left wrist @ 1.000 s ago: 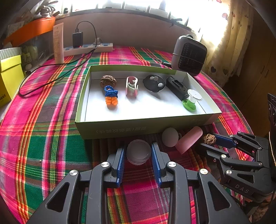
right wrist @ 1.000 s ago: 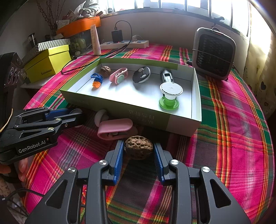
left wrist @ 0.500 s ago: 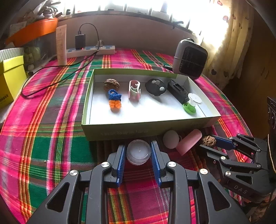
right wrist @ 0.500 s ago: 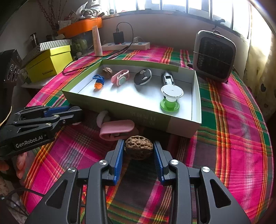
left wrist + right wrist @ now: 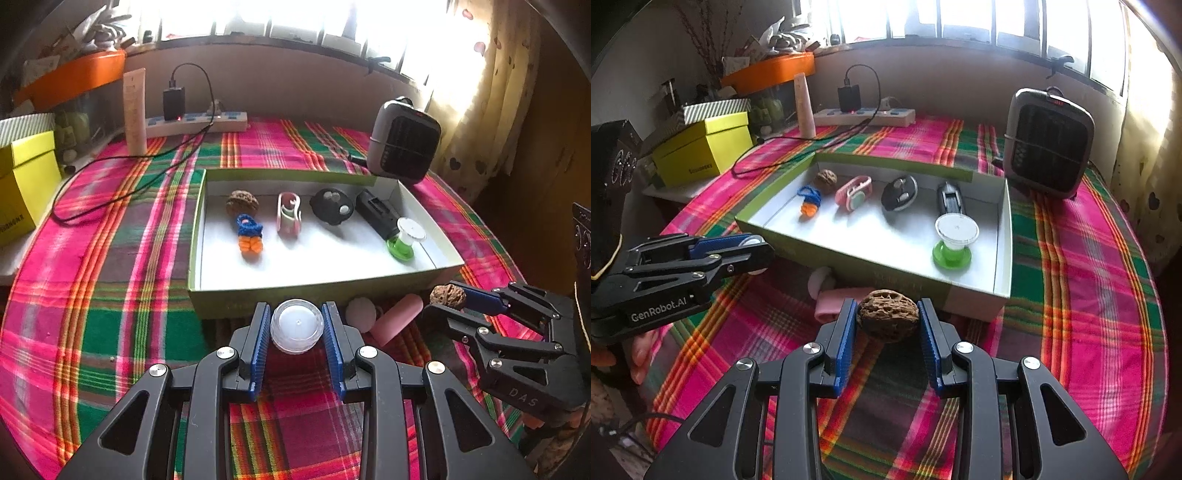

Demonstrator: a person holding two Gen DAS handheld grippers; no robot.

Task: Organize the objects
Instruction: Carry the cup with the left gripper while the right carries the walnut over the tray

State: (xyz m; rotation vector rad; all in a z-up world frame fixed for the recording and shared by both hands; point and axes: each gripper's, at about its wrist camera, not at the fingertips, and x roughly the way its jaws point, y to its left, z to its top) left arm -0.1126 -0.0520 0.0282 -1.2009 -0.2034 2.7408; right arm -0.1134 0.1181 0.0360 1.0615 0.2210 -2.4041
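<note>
A small clear round pot (image 5: 297, 326) with a white middle is gripped between the 2 blue pads of the left gripper (image 5: 297, 332). It is held just in front of the near wall of the green box (image 5: 314, 291), above the bright checked cloth (image 5: 110, 258). The pot looks light, hard and smooth, so it is judged to be slippery. It is best held across its round sides, at the widest part, as is seen now. A soft squeeze is likely enough, since thin plastic can crack.

A brown walnut (image 5: 887, 320) is gripped between the 2 blue pads of the right gripper (image 5: 887, 328). It is also held near the front of the box, on the right side. The walnut is judged to be light, hard and bumpy. The bumps help the pads, so a slip is less likely. Its round shape can still make it roll out, so it is best held across its middle.

Inside the box, 1 more walnut (image 5: 242, 202), a blue and orange knitted toy (image 5: 250, 234), a pink clip (image 5: 289, 214), a black round thing (image 5: 331, 206), a black stick (image 5: 376, 212) and a green and white cap (image 5: 405, 240) are laid in a row. A pink roll (image 5: 397, 319) and a pale round thing (image 5: 360, 314) are left on the cloth, just in front of the box.
</note>
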